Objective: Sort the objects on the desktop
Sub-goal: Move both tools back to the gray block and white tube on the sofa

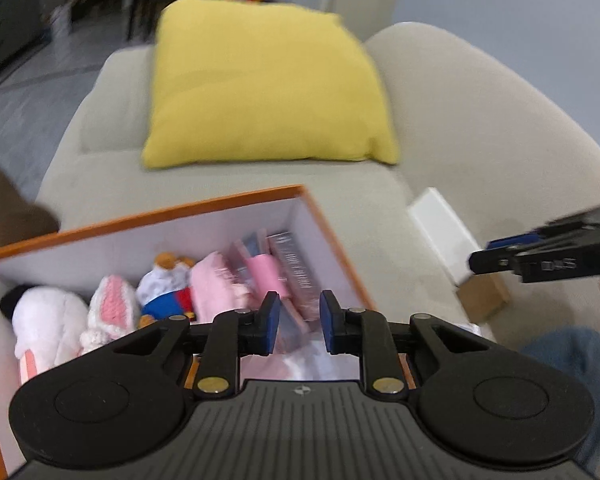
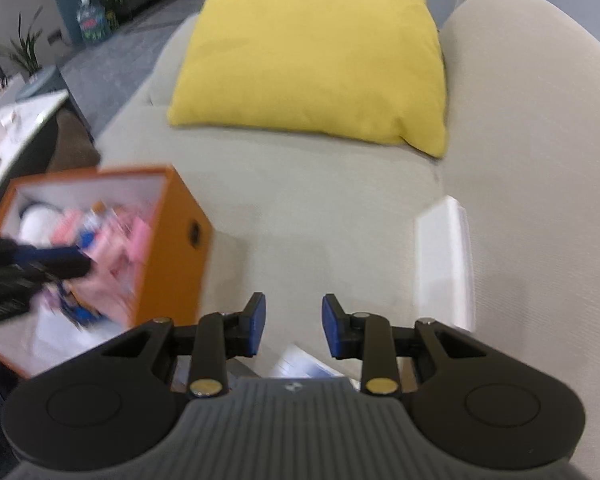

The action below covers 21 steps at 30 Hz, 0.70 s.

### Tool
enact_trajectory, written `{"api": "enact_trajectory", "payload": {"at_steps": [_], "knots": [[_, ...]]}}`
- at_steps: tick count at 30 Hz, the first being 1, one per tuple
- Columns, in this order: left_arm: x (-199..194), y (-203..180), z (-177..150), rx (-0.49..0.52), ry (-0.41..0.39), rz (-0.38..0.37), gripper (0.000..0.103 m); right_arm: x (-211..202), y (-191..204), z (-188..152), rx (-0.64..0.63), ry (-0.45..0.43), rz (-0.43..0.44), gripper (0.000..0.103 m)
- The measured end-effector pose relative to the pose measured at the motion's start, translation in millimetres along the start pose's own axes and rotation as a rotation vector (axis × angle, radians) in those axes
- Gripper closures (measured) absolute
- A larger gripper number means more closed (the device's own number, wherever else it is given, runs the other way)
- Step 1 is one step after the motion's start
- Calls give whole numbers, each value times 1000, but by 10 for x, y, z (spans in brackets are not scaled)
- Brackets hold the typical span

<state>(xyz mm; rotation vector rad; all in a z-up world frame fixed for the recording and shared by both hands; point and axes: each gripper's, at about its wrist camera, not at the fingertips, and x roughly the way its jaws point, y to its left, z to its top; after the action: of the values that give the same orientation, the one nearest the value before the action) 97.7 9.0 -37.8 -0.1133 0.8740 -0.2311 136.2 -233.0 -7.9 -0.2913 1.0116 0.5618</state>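
Right gripper (image 2: 293,322), narrowly parted and empty, is nearer the white box (image 2: 444,260) at two o'clock.

Living room: beige sofa (image 2: 320,200), yellow cushion (image 2: 312,52), houseplants (image 2: 28,48).

A plump square yellow fabric cushion (image 1: 266,84) is leaning against the beige upholstered sofa (image 2: 308,208). Blurred green potted plants (image 2: 26,50) are standing on the grey floor beyond.
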Motion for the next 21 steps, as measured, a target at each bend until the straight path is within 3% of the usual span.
{"api": "enact_trajectory", "payload": {"at_steps": [7,10,17,21], "knots": [[-170,-620,-34,273,-23,-75,78,53,-342,-314,-85,112,-32,69],[-94,-878,-72,415,7,-106,78,154,-397,-422,-133,176,-9,67],[143,-1257,-207,686,103,-93,75,477,-305,-510,-329,285,58,56],[251,-1370,-323,817,143,-95,63,651,-184,-545,-465,344,116,54]]}}
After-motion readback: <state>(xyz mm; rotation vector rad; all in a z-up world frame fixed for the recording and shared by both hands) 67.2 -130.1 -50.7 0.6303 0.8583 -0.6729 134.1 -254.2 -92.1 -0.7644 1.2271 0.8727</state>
